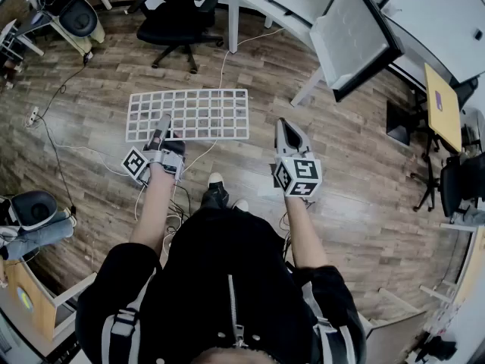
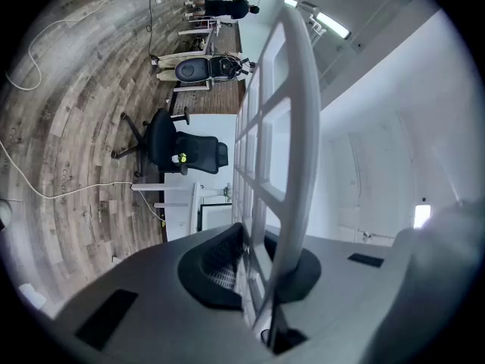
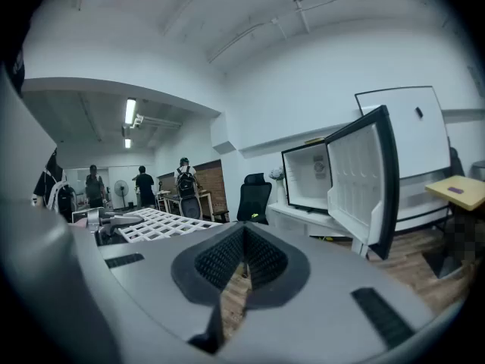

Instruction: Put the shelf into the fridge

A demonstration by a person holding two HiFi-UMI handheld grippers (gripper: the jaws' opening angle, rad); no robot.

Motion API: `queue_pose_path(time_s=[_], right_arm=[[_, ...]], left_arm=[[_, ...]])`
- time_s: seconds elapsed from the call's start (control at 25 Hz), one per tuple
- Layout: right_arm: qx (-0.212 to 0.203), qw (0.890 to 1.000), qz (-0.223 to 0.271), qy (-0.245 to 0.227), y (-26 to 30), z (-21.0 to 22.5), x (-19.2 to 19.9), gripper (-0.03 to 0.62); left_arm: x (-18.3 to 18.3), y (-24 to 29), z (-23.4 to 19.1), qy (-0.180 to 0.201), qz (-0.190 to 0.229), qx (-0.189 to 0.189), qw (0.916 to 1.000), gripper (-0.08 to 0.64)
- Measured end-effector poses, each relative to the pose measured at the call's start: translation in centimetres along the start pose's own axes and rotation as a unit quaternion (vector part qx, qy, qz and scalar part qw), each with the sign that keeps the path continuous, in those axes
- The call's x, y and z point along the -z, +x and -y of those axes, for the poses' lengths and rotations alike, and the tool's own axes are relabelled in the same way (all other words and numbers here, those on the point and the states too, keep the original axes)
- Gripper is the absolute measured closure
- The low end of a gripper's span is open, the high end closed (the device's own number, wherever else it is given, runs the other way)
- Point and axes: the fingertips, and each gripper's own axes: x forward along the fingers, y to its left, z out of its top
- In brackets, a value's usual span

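The white grid shelf [image 1: 189, 114] hangs level above the wooden floor in front of me. My left gripper [image 1: 161, 125] is shut on its near edge, towards the left corner. In the left gripper view the shelf [image 2: 292, 127] runs edge-on out from between the pads of the left gripper [image 2: 254, 268]. My right gripper [image 1: 282, 124] is shut and empty, just right of the shelf and not touching it. The small fridge [image 1: 352, 32] stands ahead to the right with its door swung open. In the right gripper view, beyond the shut right gripper [image 3: 241, 260], are the fridge [image 3: 318, 177] and the shelf [image 3: 163, 222].
A black office chair [image 1: 178, 17] and a white table [image 1: 258, 2] stand beyond the shelf. Cables [image 1: 68, 146] trail over the floor at the left. A yellow-topped stand [image 1: 443, 105] is at the far right. People [image 3: 144, 184] stand far back in the room.
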Motion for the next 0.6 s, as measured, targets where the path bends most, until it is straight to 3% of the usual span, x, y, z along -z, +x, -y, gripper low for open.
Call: queue_pose_path(time_s=[0.2,0.6], right_arm=[[0.003,1.0,0.011,-0.017,0.0,-0.6,-0.4,0.588],[0.011,1.0,0.002,0.003,1.7,0.3,0.3,0.588]], left_arm=[[-0.2,0.1,-0.2,-0.002,-0.003,-0.003,1.0,0.52],[-1.2,2.6,-1.6,-0.006,-0.011,-0.005,0.9999,0.52]])
